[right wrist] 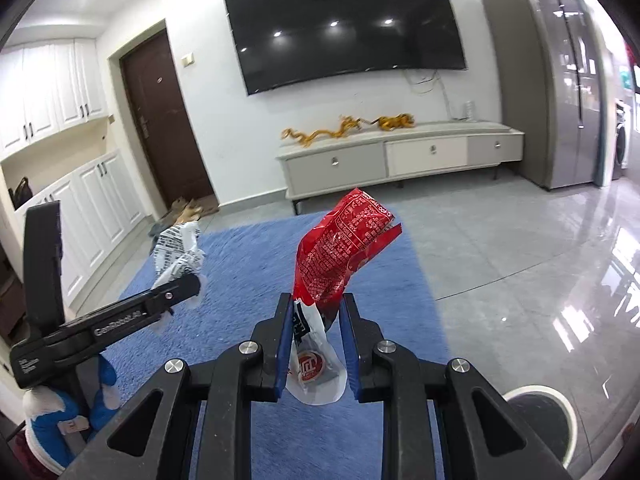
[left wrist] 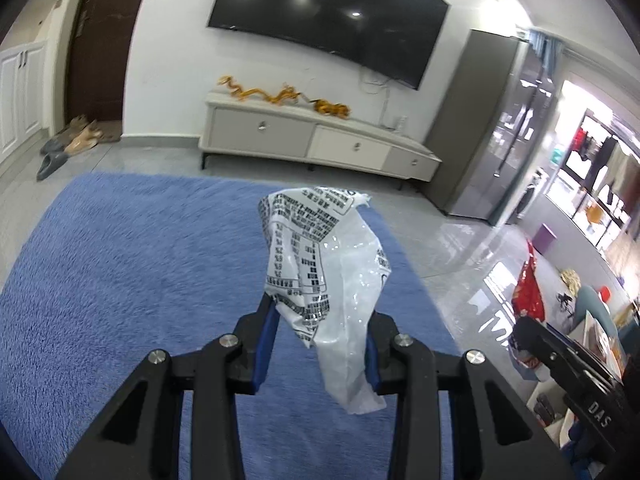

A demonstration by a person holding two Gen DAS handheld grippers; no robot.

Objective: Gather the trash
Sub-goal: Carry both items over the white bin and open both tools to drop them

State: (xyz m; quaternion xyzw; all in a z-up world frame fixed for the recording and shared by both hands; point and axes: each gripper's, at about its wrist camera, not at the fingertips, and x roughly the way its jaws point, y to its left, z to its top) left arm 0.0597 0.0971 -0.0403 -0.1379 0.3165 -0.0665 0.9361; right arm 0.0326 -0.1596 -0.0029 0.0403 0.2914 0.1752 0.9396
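My left gripper (left wrist: 320,312) is shut on a crumpled white plastic wrapper with black print (left wrist: 328,256) and holds it in the air above the blue rug (left wrist: 120,264). My right gripper (right wrist: 316,308) is shut on a red snack wrapper (right wrist: 340,252) with a white end hanging below the fingers. The left gripper with its white wrapper (right wrist: 180,252) also shows at the left of the right wrist view. The red wrapper (left wrist: 530,280) and the right gripper's body show at the right of the left wrist view.
A round dark bin with a white rim (right wrist: 540,412) stands on the grey tile floor at lower right. A TV cabinet (right wrist: 400,160) stands under a wall TV (right wrist: 344,24). A grey fridge (right wrist: 560,80) is on the right. Slippers (left wrist: 52,156) lie by a brown door.
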